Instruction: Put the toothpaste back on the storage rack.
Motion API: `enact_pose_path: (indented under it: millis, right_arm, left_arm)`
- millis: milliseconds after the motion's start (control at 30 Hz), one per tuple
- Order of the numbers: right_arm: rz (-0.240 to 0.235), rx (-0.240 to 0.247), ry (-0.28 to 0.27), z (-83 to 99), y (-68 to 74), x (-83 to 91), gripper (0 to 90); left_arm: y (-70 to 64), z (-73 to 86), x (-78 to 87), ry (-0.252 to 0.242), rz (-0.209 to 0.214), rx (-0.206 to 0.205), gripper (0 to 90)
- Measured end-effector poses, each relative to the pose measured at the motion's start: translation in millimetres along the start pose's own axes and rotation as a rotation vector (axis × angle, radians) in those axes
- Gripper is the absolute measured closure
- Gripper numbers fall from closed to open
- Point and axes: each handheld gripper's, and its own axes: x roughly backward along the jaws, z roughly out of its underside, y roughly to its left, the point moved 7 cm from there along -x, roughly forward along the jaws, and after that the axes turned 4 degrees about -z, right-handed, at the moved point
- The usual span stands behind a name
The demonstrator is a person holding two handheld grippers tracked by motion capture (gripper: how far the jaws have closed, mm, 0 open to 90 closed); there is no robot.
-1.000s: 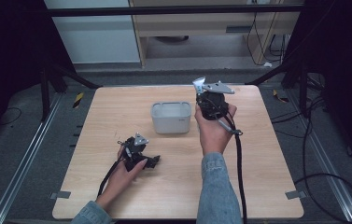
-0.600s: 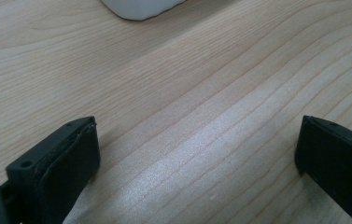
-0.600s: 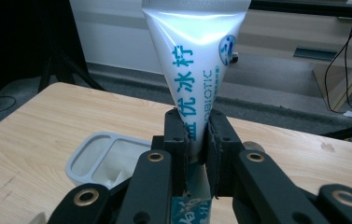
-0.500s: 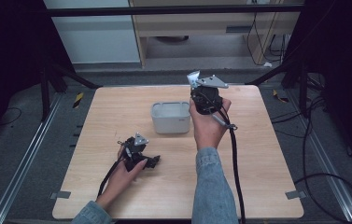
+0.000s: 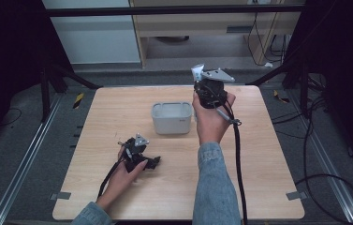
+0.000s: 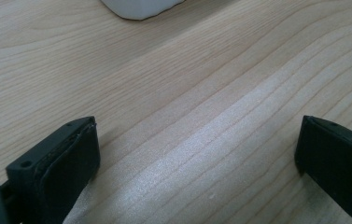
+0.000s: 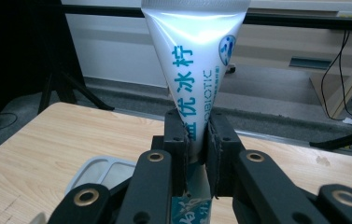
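Right gripper point(image 7: 196, 140) clamps a white squeeze tube with blue lettering point(image 7: 194, 60) between its jaws, holding it upright in the air just beside the pale grey rectangular plastic tub point(image 5: 171, 117) on the light wooden table point(image 5: 268, 154). Left gripper point(image 6: 197, 154) rests low on the table, jaws spread wide and empty.

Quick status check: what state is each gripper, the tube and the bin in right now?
Right gripper: shut on the tube, raised beside the bin.
Tube: clamped between the fingers, upright, crimped end up.
Left gripper: open, low over the table, holding nothing.
Bin: upright on the table, looks empty.
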Motion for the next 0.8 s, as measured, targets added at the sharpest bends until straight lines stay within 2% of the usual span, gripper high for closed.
enact_pose_path:
  millis: [233, 567, 800]
  right_arm:
    - [-0.01, 0.006, -0.015, -9.6, 4.6, -6.3, 80.2]
    - [-0.035, 0.003, -0.018, -10.6, 14.5, -24.3, 80.2]
    - [-0.039, -0.001, -0.023, -14.5, 17.5, -27.0, 80.2]
  left_arm:
    - [0.0, 0.1, 0.1, 0.001, 0.0, -0.001, 0.0]
    - [-0.2, 0.1, 0.1, -0.001, 0.0, 0.0, 0.0]
    - [-0.2, 0.2, 0.1, -0.001, 0.0, 0.0, 0.0]
